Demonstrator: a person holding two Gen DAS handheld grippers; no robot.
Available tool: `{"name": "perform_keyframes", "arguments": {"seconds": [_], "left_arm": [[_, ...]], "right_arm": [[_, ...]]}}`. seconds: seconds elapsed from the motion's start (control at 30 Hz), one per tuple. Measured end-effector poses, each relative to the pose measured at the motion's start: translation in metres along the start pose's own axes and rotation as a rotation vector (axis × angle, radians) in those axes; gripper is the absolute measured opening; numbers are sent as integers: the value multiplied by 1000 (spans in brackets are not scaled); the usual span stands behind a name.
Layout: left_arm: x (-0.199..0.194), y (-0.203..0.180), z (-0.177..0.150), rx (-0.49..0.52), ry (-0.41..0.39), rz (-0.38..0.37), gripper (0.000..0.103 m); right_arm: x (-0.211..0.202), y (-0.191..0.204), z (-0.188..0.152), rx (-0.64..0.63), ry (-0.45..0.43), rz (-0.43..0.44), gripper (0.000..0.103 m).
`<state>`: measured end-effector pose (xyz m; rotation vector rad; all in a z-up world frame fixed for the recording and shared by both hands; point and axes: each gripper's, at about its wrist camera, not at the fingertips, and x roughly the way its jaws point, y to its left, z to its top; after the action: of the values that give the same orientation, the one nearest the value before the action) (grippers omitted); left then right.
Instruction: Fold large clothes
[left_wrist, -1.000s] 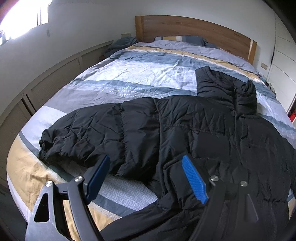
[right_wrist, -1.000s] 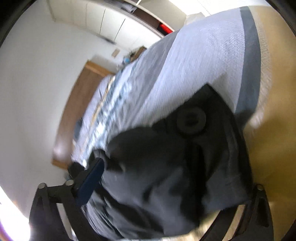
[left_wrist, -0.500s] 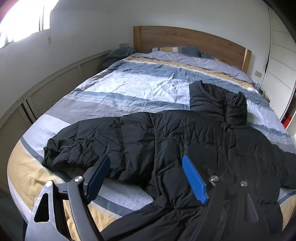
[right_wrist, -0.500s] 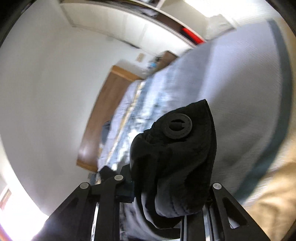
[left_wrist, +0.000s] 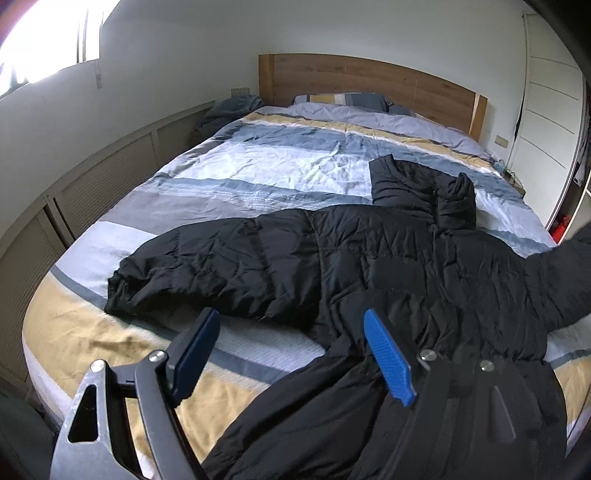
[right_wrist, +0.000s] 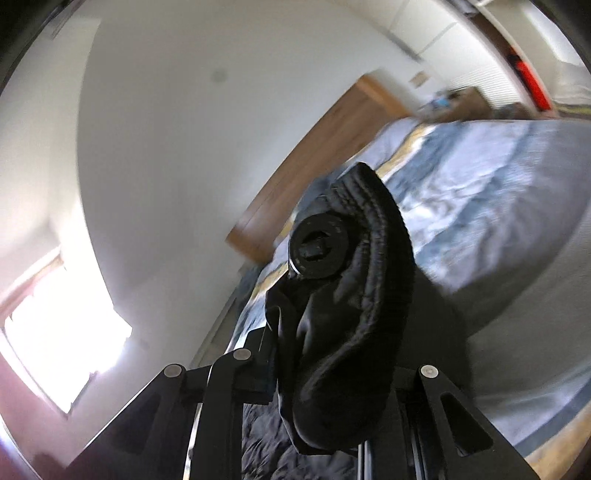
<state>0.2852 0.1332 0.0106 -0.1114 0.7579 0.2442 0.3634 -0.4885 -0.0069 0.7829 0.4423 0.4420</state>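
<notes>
A black puffer jacket (left_wrist: 388, 266) lies spread across the striped bed (left_wrist: 280, 170), its left sleeve (left_wrist: 184, 269) stretched to the left. My left gripper (left_wrist: 291, 350) is open with blue pads, empty, above the jacket's near hem. My right gripper (right_wrist: 332, 369) is shut on the cuff of the jacket's right sleeve (right_wrist: 351, 314), which has a round black snap (right_wrist: 319, 247). That sleeve shows lifted off the bed at the right edge of the left wrist view (left_wrist: 561, 280).
A wooden headboard (left_wrist: 369, 81) and pillow (left_wrist: 340, 99) are at the far end of the bed. A low panelled wall (left_wrist: 92, 177) runs along the left. A white wardrobe (left_wrist: 550, 122) stands at the right.
My right gripper has closed on the sleeve cuff and lifted it, tilting upward. My left gripper has drawn back and up, so more of the bed and jacket shows.
</notes>
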Motion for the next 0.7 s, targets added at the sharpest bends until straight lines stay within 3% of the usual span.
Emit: {"name": "perform_keyframes", "arguments": {"seconds": [0.2,0.37,0.57,0.7], "left_arm": [[-13,26,-8,-18,1,-1,80],[-15,45,-19,-58,14,-15,80],[-20,65,-34,-96,38,-16,80],[-25,79,-38,-112,44,7,80]], "right_arm": [[56,53,-52,-61,159,52,20],[104,77,-112,-115,334,33,17],[149,92,-188,-239,520,-77,17],[169,89,-213,-316,597,-163,29]]}}
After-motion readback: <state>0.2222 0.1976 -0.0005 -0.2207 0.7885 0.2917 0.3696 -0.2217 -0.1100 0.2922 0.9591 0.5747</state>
